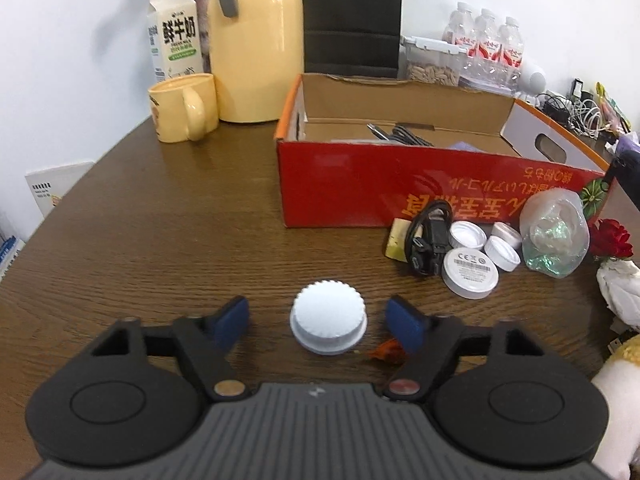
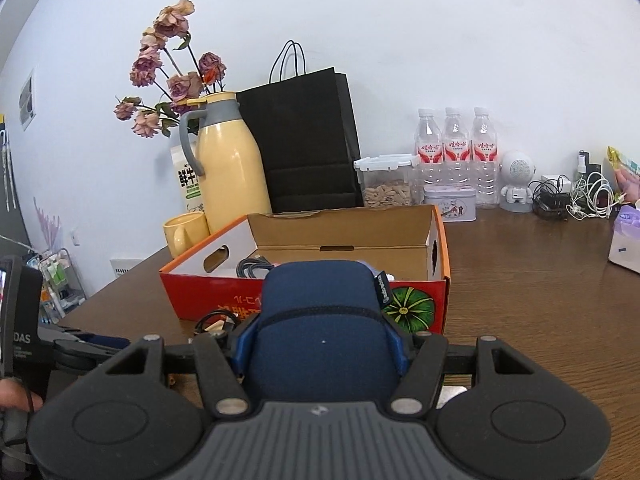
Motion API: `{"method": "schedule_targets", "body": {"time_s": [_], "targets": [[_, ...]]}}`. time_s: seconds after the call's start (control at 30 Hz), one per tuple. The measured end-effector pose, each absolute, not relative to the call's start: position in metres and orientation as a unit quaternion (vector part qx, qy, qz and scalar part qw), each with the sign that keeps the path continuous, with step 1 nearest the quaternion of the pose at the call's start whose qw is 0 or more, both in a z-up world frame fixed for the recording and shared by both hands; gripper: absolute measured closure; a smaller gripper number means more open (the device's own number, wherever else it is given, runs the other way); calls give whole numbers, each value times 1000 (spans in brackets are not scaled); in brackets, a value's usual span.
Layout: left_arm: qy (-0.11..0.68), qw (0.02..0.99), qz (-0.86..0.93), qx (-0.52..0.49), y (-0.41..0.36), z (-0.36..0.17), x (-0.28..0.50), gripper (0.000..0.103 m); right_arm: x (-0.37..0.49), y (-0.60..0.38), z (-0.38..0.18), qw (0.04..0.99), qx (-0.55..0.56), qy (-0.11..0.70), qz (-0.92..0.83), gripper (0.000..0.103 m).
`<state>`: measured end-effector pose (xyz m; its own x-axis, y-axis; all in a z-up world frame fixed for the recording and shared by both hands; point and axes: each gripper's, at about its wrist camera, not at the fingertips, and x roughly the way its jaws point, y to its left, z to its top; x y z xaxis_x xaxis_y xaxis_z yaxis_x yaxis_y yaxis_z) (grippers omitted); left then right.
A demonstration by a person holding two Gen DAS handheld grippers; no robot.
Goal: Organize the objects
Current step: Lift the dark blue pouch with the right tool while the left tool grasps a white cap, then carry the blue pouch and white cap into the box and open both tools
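A white ribbed bottle cap (image 1: 328, 322) sits on the brown wooden table (image 1: 160, 240), between the blue pads of my left gripper (image 1: 319, 317). Its jaws stand open, with a gap on each side of the cap. My right gripper (image 2: 320, 346) is shut on a navy blue soft pouch (image 2: 320, 304), held in front of the open red cardboard box (image 2: 304, 304). The same box (image 1: 360, 188) holds black cables (image 1: 400, 134). Before it lie a coiled black cable (image 1: 430, 240), a white round disc (image 1: 470, 272), white caps (image 1: 502, 252) and a crumpled clear bag (image 1: 556, 236).
A yellow thermos (image 1: 256, 40), yellow mug (image 1: 184, 106) and milk carton (image 1: 174, 36) stand at the back left. Behind the box are a black paper bag (image 2: 304, 140), a seed container (image 2: 386, 186), water bottles (image 2: 456, 152) and tangled chargers (image 2: 572, 196). An orange scrap (image 1: 386, 352) lies by my left gripper.
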<state>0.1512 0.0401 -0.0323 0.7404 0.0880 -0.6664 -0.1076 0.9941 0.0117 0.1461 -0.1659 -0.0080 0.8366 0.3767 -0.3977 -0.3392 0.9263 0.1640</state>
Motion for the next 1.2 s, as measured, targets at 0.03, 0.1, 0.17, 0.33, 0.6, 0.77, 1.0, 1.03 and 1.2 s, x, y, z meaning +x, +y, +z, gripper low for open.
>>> {"method": "schedule_targets", "body": {"time_s": [0.03, 0.1, 0.17, 0.33, 0.6, 0.77, 1.0, 1.03, 1.2], "targets": [[354, 934, 50, -14, 40, -33, 152, 31, 147, -166, -9, 957, 45, 216, 187, 43], [349, 936, 50, -13, 40, -33, 151, 45, 149, -166, -10, 957, 46, 217, 187, 43], [343, 938, 43, -18, 41, -31, 149, 62, 149, -165, -11, 957, 46, 217, 188, 43], [337, 941, 35, -26, 42, -28, 148, 62, 152, -163, -13, 956, 48, 216, 192, 43], [275, 961, 32, -22, 35, 12, 141, 62, 156, -164, -4, 960, 44, 198, 195, 43], [231, 973, 24, -19, 24, 42, 155, 62, 168, -157, 12, 964, 37, 174, 198, 43], [199, 979, 23, -30, 11, 64, 194, 62, 207, -142, 32, 968, 31, 148, 198, 43], [198, 979, 25, -31, 9, 65, 201, 62, 215, -139, 34, 969, 31, 147, 197, 43], [195, 979, 40, -45, 8, 64, 237, 62, 258, -125, 32, 971, 22, 154, 184, 43]]}}
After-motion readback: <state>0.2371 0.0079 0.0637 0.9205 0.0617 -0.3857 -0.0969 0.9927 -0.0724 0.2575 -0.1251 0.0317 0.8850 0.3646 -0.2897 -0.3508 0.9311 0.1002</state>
